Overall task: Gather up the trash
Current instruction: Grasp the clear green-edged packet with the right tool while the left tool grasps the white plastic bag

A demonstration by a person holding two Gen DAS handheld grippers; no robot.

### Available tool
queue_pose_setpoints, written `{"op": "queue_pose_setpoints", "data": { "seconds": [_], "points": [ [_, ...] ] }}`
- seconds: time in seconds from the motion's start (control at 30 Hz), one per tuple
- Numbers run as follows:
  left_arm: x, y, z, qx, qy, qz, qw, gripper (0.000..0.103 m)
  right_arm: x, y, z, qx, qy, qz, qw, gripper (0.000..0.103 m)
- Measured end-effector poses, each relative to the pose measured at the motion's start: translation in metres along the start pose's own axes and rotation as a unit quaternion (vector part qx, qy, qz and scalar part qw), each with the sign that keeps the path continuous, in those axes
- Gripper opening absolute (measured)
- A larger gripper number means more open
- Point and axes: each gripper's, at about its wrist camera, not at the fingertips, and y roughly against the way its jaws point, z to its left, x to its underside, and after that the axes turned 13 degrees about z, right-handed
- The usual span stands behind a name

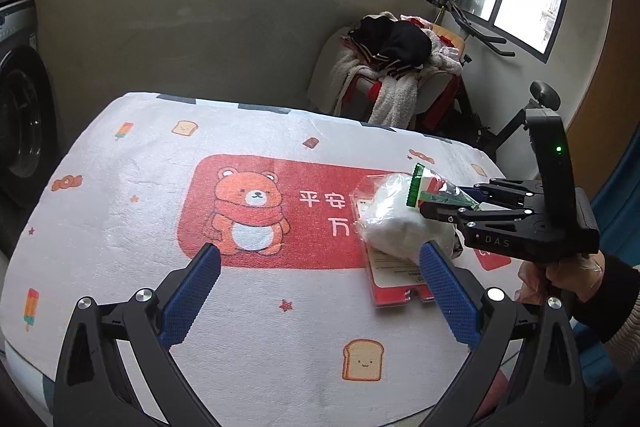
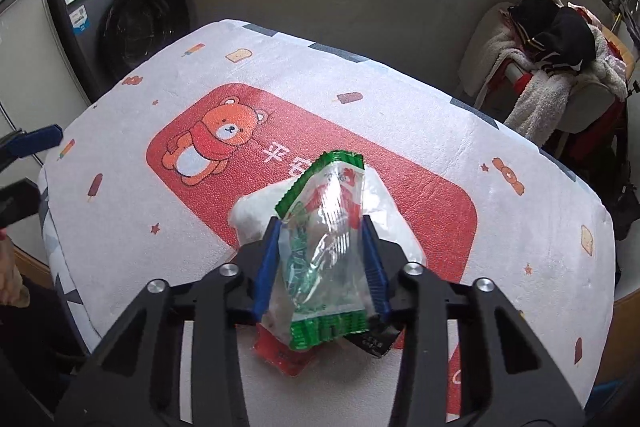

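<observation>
A clear wrapper with green edges point(image 2: 324, 247) stands pinched between the blue pads of my right gripper point(image 2: 322, 223), which is shut on it. The left wrist view shows the same wrapper point(image 1: 424, 189) held just above a crumpled white bag point(image 1: 394, 215) by the right gripper point(image 1: 436, 205). Under the white bag point(image 2: 256, 211) lies a flat red packet point(image 2: 280, 351), whose near end point(image 1: 394, 285) sticks out. My left gripper point(image 1: 320, 251) hangs open over the cloth, its right finger point(image 1: 444, 287) beside the red packet, with nothing between the fingers.
A table point(image 1: 120, 227) is covered by a white cloth with a red bear print. A washing machine point(image 2: 128, 15) stands beyond the left edge. A chair piled with clothes point(image 1: 396, 67) and an exercise bike point(image 1: 520, 115) are behind on the right. A person's hand point(image 1: 568, 275) grips the right tool.
</observation>
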Motion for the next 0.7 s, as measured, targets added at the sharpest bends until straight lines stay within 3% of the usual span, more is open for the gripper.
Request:
{"op": "queue_pose_setpoints", "data": {
  "seconds": [0.37, 0.6, 0.7],
  "points": [
    [-0.039, -0.078, -0.046, 0.081, -0.030, 0.078, 0.9932, 0.097, 0.052, 0.043, -0.041, -0.001, -0.071, -0.049, 0.996, 0.038],
    [-0.068, -0.131, -0.071, 0.069, -0.059, 0.109, 0.9899, 0.097, 0.086, 0.055, -0.066, 0.002, -0.106, -0.056, 0.993, 0.038],
    [-0.076, -0.150, -0.072, 0.094, -0.058, 0.133, 0.9849, 0.095, 0.098, 0.056, -0.070, 0.005, -0.112, -0.056, 0.992, 0.038]
  ]
}}
